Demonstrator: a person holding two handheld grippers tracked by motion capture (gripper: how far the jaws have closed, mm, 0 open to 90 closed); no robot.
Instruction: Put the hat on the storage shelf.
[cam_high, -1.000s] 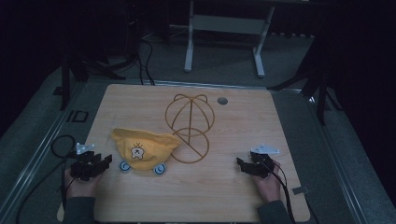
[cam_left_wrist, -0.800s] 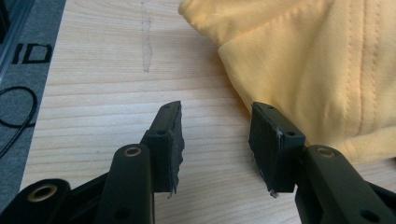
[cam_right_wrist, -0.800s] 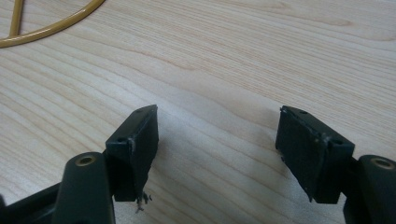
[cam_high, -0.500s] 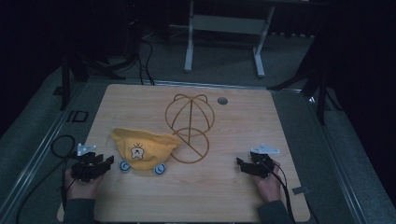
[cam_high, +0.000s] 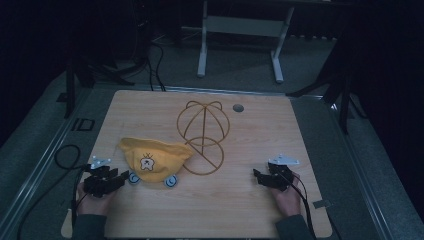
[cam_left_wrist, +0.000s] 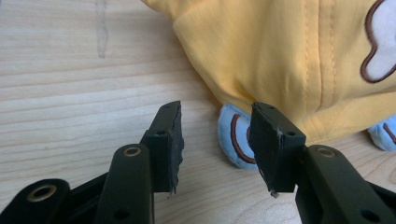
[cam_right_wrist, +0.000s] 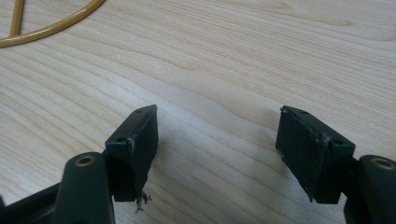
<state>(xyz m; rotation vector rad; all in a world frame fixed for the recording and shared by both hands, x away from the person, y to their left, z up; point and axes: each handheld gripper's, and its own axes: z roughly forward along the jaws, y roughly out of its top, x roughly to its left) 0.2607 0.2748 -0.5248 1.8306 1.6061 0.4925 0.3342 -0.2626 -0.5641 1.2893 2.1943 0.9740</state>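
Note:
A yellow cap with a small cartoon patch lies on the wooden table, left of centre. Two round blue tabs stick out at its near edge. My left gripper lies low on the table just left of the cap. In the left gripper view this gripper is open, with a blue tab and the cap's hem just beyond its fingertips, untouched. My right gripper rests open near the right front of the table; nothing but bare wood lies between its fingers.
A gold wire hat stand rises at the table's middle, its ring base touching the cap's right side; part of that ring appears in the right gripper view. A small grey disc lies at the back. Cables trail off the left edge.
My left gripper has crept slightly toward the cap's near-left edge. The right gripper and the cap have stayed put.

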